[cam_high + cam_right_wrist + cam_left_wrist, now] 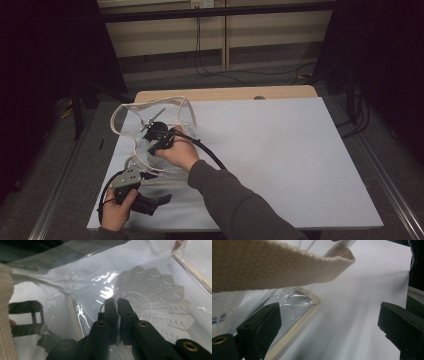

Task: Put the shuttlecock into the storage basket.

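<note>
Shuttlecock (155, 302), white feathered, seen through the clear plastic in the right gripper view, skirt fanned toward the camera. Whether it lies inside the clear bag (150, 125) or under a fold of it, I cannot tell. Bag sits on the left part of the table (280, 160), on the pale sheet covering it; bag is transparent, edged with a cream webbing trim, with a cream strap (274, 262) looping above it.

Right gripper (159, 140), held in the person's right hand (177, 152), is at the bag, in among its plastic in the high view. In the right gripper view its jaws stand closed, pads pressed nearly together, with a thin pinch of clear plastic film between the tips. Feather skirt of the shuttlecock lies just beside and beyond those tips; contact with it cannot be told.

Left gripper (145, 197), in the left hand (117, 212), is near the front left edge of the table, just below the bag's lower corner. In the left gripper view its jaws stand wide apart, nothing between them but bare pale sheet; the left jaw sits close by the bag's trimmed corner, the strap crossing overhead, out of focus.

Black cable (207, 152) trails from the right gripper across the sleeve (240, 205).
</note>
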